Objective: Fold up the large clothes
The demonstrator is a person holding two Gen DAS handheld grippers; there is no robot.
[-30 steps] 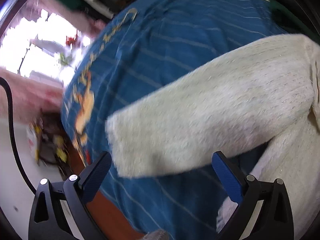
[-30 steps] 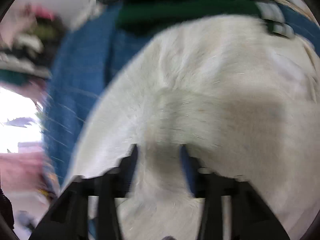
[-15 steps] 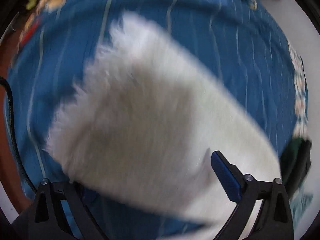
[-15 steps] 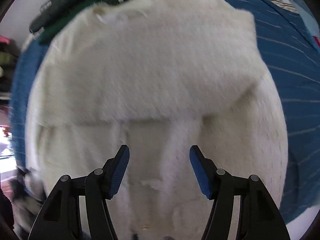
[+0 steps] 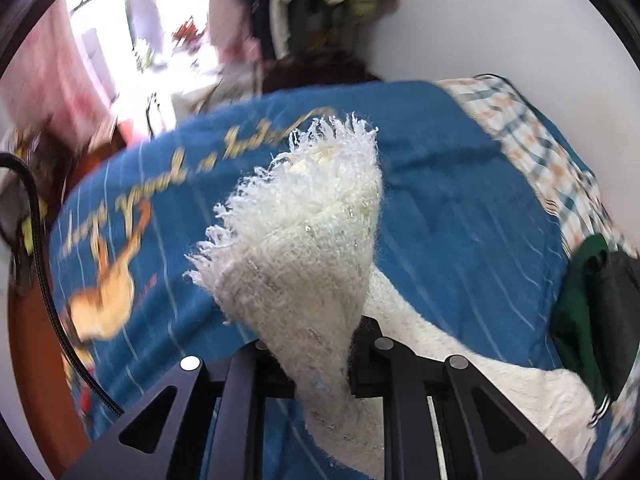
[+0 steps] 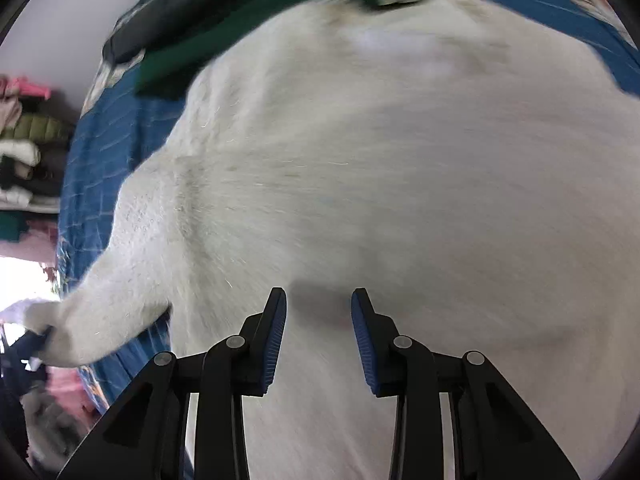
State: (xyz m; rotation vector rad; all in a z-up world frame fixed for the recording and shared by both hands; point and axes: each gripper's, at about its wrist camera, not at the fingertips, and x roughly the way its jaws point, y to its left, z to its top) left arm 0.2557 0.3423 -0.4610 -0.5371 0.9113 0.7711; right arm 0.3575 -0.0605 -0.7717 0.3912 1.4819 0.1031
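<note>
So the left gripper (image 5: pixel 316 344) is clamping the white sweater's (image 5: pixel 304 248) fringed sleeve, lifting it off the blue bedspread (image 5: pixel 460 220), while the right gripper (image 6: pixel 319 340) is closing over the sweater's body, jaws still apart.

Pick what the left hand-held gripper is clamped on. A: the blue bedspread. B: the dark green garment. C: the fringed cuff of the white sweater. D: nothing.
C: in the left wrist view the left hand-held gripper is shut on the white sweater, whose fringed cuff sticks up above the blue bedspread.
</note>
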